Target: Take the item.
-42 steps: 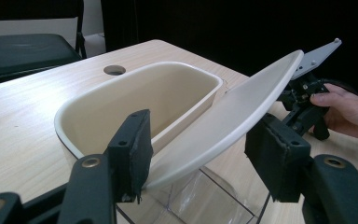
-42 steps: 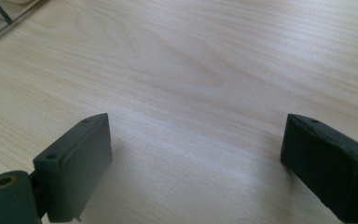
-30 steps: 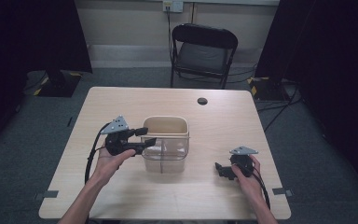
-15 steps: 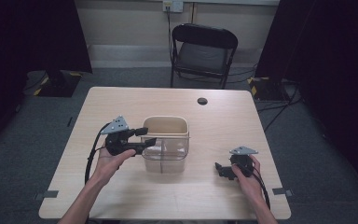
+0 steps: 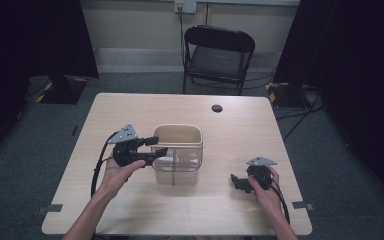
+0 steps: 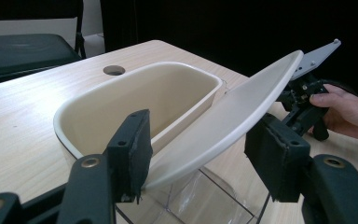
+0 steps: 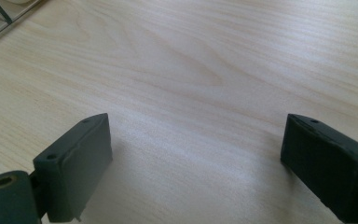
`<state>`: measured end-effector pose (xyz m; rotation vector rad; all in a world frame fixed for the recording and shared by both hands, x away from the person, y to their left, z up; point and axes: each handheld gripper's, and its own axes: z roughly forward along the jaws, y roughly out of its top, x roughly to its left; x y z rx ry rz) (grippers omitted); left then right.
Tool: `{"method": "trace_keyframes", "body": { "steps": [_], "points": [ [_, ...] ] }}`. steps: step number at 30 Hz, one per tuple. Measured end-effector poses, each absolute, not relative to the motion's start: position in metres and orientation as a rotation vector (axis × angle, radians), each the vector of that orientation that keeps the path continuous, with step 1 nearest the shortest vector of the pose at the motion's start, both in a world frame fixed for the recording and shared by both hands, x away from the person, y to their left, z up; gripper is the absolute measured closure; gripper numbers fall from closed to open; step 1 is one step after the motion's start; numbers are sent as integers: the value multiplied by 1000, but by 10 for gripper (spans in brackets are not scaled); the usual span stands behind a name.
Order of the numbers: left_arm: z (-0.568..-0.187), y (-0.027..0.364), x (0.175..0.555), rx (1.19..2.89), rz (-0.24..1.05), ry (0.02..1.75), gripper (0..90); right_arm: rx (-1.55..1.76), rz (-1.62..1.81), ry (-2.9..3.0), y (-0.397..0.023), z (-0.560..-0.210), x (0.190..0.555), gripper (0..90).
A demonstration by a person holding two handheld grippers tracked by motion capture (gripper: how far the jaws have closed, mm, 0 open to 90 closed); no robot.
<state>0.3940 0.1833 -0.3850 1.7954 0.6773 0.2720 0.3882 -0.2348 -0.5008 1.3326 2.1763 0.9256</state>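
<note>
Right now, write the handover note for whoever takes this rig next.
Left gripper: jaws open, set either side of the raised cream lid of the clear bin, not visibly clamped on it.
Right gripper: open, holding nothing, low over the table to the bin's right.
Done: the lid is tilted up, the cream inside exposed.
Left: probably grip the lid and finish opening or closing it; which one cannot be told.

The bin (image 5: 177,150) stood near the middle of the worktop (image 5: 130,112), with a round hole (image 5: 217,108) in the worktop behind it and a chair (image 5: 217,57) beyond the far edge. The left tongs (image 5: 156,146) were at the bin's left side, its lid (image 6: 228,119) tilted between their jaws. The right tongs (image 5: 236,181) lay well apart to the bin's right, nearer the front edge.
</note>
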Motion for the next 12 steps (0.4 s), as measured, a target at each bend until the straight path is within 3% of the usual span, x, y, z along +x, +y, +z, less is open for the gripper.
{"method": "trace_keyframes", "body": {
  "steps": [12],
  "points": [
    [-385, 183, 394, 1796, 272, 677, 410, 1333, 927, 2177, -235, -501, 388, 80]
  ]
}}
